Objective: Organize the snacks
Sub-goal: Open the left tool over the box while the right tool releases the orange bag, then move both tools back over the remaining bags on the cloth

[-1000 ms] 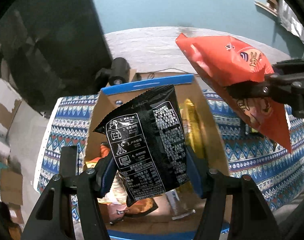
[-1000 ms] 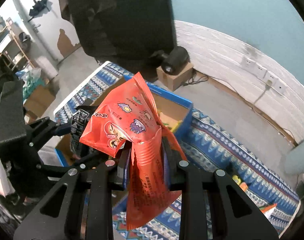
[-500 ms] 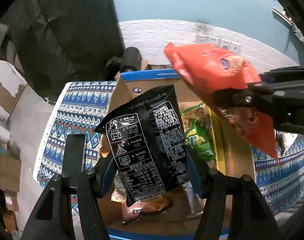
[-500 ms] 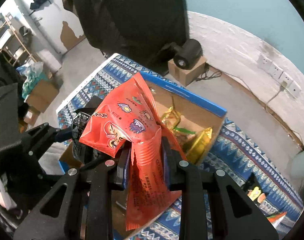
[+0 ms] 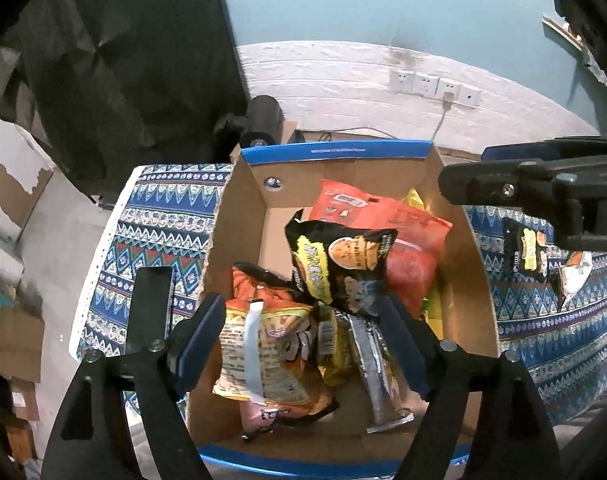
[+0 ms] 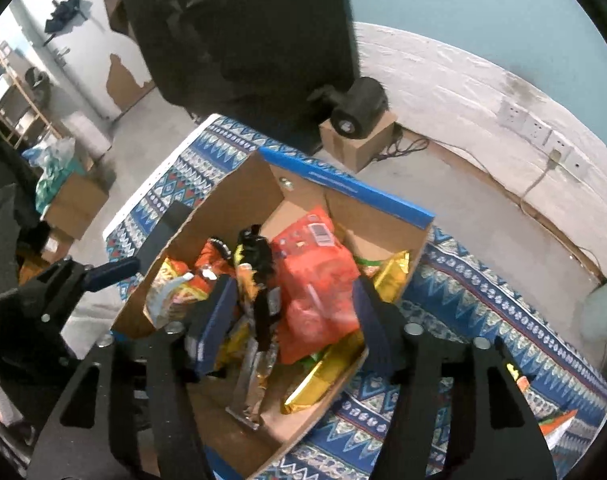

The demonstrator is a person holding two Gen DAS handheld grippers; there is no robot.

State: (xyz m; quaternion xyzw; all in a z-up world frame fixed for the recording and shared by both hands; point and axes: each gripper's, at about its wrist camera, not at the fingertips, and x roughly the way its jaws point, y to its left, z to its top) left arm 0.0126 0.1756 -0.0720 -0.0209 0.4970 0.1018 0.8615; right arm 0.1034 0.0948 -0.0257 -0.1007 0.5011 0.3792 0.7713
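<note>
My left gripper (image 5: 299, 344) and right gripper (image 6: 291, 312) were both opening, nothing pinched, both hanging over the cardboard box (image 5: 239, 240). Black packet (image 5: 339, 264) lay on the pile inside, overlapping the red packet (image 5: 411, 240) behind it. Farther right, another black packet (image 5: 523, 248) sat on the patterned cloth (image 5: 155, 220).

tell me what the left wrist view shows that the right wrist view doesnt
Only the left wrist view: a black and yellow snack bag lying on the patterned cloth right of the box. Only the right wrist view: a wooden shelf and cardboard cartons on the floor. Both: the cardboard box, the red bag and black bag inside, both grippers opening, empty.
</note>
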